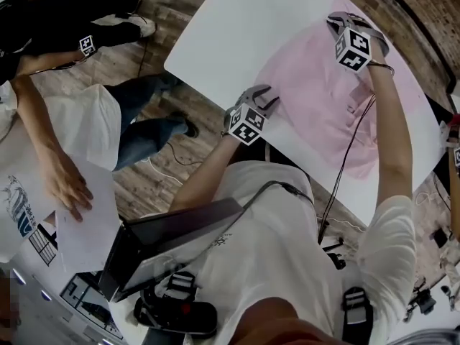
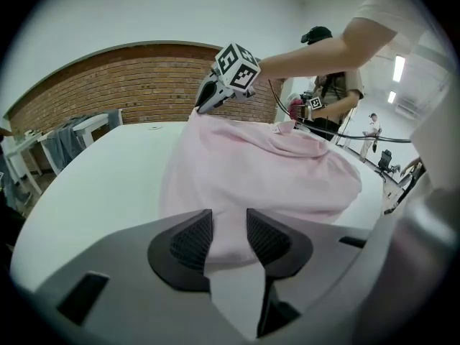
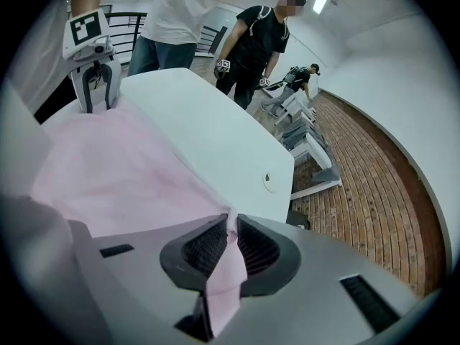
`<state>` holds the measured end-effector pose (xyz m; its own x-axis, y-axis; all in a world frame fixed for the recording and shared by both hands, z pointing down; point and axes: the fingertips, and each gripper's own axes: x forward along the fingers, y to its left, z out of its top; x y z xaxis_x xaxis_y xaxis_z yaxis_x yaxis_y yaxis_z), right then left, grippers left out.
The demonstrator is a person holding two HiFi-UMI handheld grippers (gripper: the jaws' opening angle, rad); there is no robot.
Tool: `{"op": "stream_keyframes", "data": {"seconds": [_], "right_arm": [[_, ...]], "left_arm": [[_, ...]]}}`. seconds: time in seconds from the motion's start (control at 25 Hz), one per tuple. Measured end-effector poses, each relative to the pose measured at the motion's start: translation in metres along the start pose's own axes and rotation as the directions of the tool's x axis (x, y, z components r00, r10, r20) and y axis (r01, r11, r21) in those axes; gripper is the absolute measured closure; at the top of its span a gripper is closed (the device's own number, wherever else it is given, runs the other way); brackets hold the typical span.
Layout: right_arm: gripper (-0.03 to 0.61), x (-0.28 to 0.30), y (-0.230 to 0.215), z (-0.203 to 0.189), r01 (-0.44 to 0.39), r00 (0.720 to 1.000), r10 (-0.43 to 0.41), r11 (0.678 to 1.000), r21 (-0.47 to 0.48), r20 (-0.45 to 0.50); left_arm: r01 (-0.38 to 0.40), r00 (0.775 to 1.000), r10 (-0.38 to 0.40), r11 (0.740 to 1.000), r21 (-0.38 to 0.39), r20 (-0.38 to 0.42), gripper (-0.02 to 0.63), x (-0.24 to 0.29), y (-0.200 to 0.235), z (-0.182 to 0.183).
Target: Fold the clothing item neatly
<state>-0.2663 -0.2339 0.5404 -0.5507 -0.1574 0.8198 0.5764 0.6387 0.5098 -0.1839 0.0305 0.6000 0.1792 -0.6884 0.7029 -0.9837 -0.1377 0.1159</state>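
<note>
Ribbed pads of the right gripper (image 3: 230,230) pinch the soft, rumpled pink cloth garment (image 3: 122,167) at its edge; the left gripper (image 2: 228,232) gapes unclamped at the hem; the smooth white table (image 2: 93,185) spreads open leftward.

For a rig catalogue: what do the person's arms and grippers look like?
The left gripper and right gripper: grey, dark ribbed pads on the jaws, a white cube with black square markers. White short sleeves; a thin black cable by the right arm.

Open tabletop (image 1: 230,27) beyond pink shirt (image 1: 316,99)
</note>
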Motion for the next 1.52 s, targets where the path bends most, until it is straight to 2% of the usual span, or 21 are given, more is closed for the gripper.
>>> {"op": "stream_keyframes", "data": {"seconds": [0.2, 0.48, 0.6, 0.68, 0.8, 0.96, 1.04, 1.16, 1.24, 1.36, 1.44, 1.52], "right_arm": [[0.532, 0.027, 0.002, 0.013, 0.002, 1.0, -0.001, 0.998, -0.063, 0.016], [0.532, 0.059, -0.005, 0.029, 0.007, 1.0, -0.003, 0.994, -0.111, 0.029], [0.528, 0.063, 0.002, 0.026, -0.013, 1.0, 0.014, 0.999, -0.052, 0.013], [0.454, 0.062, 0.002, 0.03, -0.025, 0.999, 0.025, 1.0, 0.011, 0.023], [0.44, 0.046, -0.007, 0.032, -0.02, 0.997, 0.01, 0.991, 0.136, 0.07], [0.44, 0.007, -0.008, 0.023, -0.025, 0.985, -0.035, 0.939, 0.344, 0.166], [0.441, -0.011, 0.0, 0.014, -0.029, 0.979, -0.057, 0.91, 0.414, 0.195], [0.443, -0.034, 0.016, -0.001, -0.028, 0.976, -0.078, 0.882, 0.471, 0.204], [0.487, -0.049, 0.025, -0.006, -0.018, 0.973, -0.097, 0.871, 0.491, 0.208], [0.547, -0.078, 0.035, -0.01, 0.008, 0.963, -0.153, 0.842, 0.54, 0.224], [0.574, -0.102, 0.046, -0.014, 0.015, 0.949, -0.203, 0.794, 0.608, 0.241], [0.574, -0.124, 0.062, -0.02, 0.01, 0.937, -0.247, 0.728, 0.685, 0.248]], "left_arm": [[0.006, 1.0, -0.006, 1.0, -0.012, 0.001, 0.48, 0.0, 0.0, -0.014], [0.003, 1.0, -0.003, 1.0, -0.026, -0.009, 0.48, 0.003, -0.006, -0.005], [0.016, 1.0, -0.016, 0.999, -0.041, -0.002, 0.48, 0.0, -0.008, -0.003], [0.012, 1.0, -0.011, 0.998, -0.056, 0.008, 0.48, -0.006, -0.001, -0.002], [0.005, 1.0, -0.003, 0.998, -0.063, 0.029, 0.48, -0.016, 0.006, 0.002], [0.016, 0.997, -0.015, 1.0, -0.012, 0.076, 0.48, -0.026, 0.007, 0.022], [0.019, 0.995, -0.019, 1.0, 0.001, 0.095, 0.501, -0.027, 0.007, 0.03], [0.023, 0.993, -0.026, 0.999, 0.025, 0.119, 0.543, -0.024, 0.009, 0.043], [0.027, 0.991, -0.033, 0.999, 0.045, 0.131, 0.583, -0.021, 0.009, 0.051], [0.046, 0.988, -0.057, 0.996, 0.077, 0.145, 0.601, -0.017, 0.003, 0.066], [0.065, 0.986, -0.078, 0.993, 0.094, 0.147, 0.612, -0.014, -0.005, 0.074], [0.089, 0.984, -0.105, 0.99, 0.109, 0.147, 0.612, -0.009, -0.013, 0.082]]}}
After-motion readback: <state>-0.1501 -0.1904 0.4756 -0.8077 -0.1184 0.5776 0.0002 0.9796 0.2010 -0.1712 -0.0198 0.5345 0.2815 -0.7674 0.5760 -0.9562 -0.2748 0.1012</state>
